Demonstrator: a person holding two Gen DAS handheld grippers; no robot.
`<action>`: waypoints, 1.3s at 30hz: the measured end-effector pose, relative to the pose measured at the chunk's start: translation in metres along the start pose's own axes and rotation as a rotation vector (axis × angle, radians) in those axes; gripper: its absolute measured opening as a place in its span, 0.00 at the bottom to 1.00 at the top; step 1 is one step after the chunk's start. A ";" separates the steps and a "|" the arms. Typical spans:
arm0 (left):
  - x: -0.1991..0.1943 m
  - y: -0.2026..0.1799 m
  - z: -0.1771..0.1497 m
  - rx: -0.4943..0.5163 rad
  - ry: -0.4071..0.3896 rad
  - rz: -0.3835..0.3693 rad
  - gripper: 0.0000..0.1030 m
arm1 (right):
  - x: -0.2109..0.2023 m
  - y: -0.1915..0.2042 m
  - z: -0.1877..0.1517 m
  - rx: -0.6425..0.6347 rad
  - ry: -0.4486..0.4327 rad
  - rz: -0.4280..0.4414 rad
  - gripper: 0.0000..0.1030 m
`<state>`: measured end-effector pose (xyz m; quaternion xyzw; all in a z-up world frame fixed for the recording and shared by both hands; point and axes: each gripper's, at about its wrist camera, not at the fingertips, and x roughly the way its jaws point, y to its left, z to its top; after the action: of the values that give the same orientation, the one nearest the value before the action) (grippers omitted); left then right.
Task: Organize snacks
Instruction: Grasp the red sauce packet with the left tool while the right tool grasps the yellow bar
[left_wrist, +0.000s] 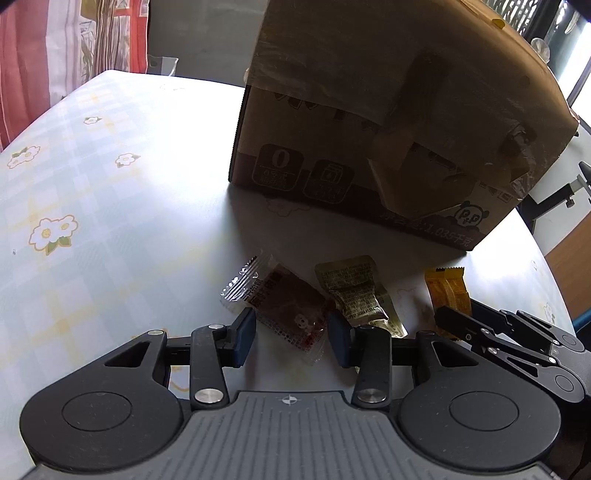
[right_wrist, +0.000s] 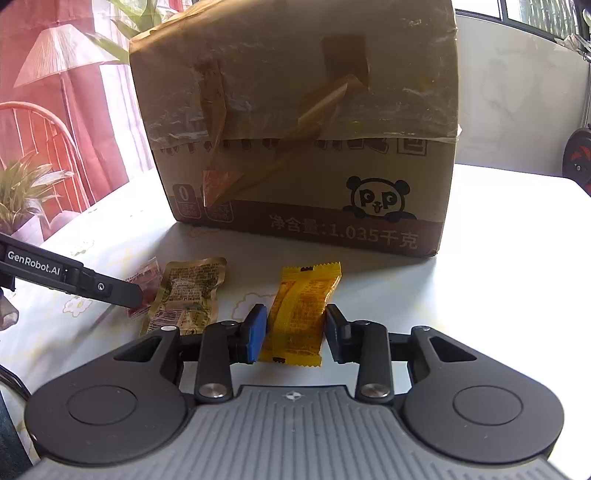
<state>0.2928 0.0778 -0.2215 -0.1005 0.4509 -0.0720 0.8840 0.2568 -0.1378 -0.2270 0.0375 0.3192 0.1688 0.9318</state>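
Left gripper: nearest in the left wrist view, angled down at the table; its jaws stand partly apart on either side of the clear packet, the blue pads close beside the wrapper; whether they press on it cannot be told.
Right gripper: low over the table, jaws narrowed around the yellow packet, pads at its two long edges; actual contact cannot be told.
Clear packet: a see-through wrapper with a dark reddish-brown snack inside, lying flat on the table between the left jaws.
Olive packet: a dull gold-green sachet with fine print, flat, just beside the clear packet and between it and the yellow one.
Yellow packet: a crimped yellow wrapper, flat, lengthwise between the right jaws, near the front of the box.
Table: a rounded top under a pale glossy cloth, checked in light blue and yellow with white flower prints; strong glare on it.
Cardboard box: a large brown carton beyond the three packets, standing on the table, with peeling tape, a panda print and Chinese lettering along its base.
Room: red and white curtains at the far left, a potted green plant, a pale wall and bright windows to the right.
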 end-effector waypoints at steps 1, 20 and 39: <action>0.001 0.002 0.002 -0.006 -0.006 0.003 0.40 | 0.001 0.000 0.000 0.003 0.001 0.004 0.35; 0.039 -0.048 0.019 0.267 -0.061 0.133 0.68 | 0.001 -0.005 0.000 0.037 -0.001 0.033 0.35; 0.017 -0.035 -0.002 0.197 -0.097 0.109 0.39 | 0.002 -0.005 -0.001 0.042 -0.001 0.035 0.35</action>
<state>0.2998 0.0403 -0.2271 0.0080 0.4030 -0.0628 0.9130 0.2592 -0.1416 -0.2293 0.0629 0.3215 0.1785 0.9278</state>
